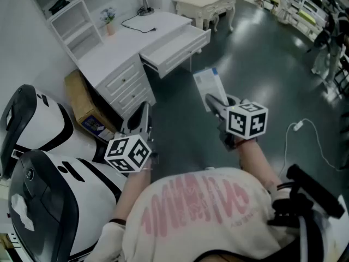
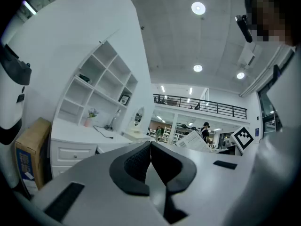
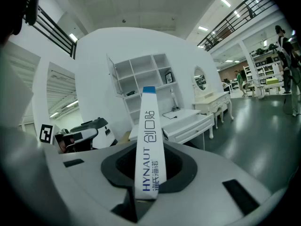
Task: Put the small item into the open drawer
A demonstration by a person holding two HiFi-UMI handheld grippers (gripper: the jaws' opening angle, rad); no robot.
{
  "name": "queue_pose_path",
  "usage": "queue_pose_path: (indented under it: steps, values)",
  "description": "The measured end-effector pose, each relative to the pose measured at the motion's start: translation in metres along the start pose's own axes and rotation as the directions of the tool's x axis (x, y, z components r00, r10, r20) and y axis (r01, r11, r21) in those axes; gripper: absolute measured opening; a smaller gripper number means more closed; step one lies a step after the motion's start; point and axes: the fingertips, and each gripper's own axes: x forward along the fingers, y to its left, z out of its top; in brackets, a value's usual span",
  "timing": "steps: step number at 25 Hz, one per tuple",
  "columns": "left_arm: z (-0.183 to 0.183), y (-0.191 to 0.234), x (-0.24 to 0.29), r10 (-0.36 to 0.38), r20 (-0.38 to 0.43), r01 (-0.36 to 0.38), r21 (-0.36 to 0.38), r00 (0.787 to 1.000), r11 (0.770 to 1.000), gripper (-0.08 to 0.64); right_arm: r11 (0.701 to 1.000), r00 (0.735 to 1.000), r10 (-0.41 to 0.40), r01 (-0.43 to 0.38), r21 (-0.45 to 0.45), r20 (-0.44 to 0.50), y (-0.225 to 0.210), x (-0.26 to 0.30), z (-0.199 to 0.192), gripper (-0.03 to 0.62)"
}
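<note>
A flat white box [image 3: 148, 145] with blue print and a blue end stands edge-on between the jaws of my right gripper [image 3: 146, 166], which is shut on it. From above, the white box [image 1: 210, 86] sticks out ahead of the right gripper [image 1: 217, 103], over the dark floor short of the desk. The open drawer [image 1: 177, 47] juts from the white desk [image 1: 131, 40], and it also shows in the right gripper view as the open drawer [image 3: 188, 125]. My left gripper [image 1: 140, 119] points toward the desk's side; its jaws are closed with nothing between them [image 2: 151, 166].
A white shelf unit [image 1: 65, 10] rises behind the desk, with a small flower pot [image 1: 109, 23] and a black cable [image 1: 139, 23] on top. A cardboard box [image 1: 84, 105] leans beside it. White-and-black robot shells [image 1: 38, 162] stand at left. A cream dressing table [image 1: 204, 1] lies beyond.
</note>
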Motion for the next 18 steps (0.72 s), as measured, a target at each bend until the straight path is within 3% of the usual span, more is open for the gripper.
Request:
queue_pose_path:
  steps: [10,18]
  values:
    - [-0.010,0.008,0.005,0.001,-0.016,-0.001,-0.014,1.000,1.000,0.029,1.000,1.000,-0.009,0.009,0.019,-0.015,-0.006,0.007,-0.010,0.086]
    - [-0.034,0.022,0.031,-0.008,-0.046,0.004,-0.075,0.999,0.997,0.029,0.998,0.999,0.001,0.002,0.069,-0.041,-0.030,0.035,-0.014,0.087]
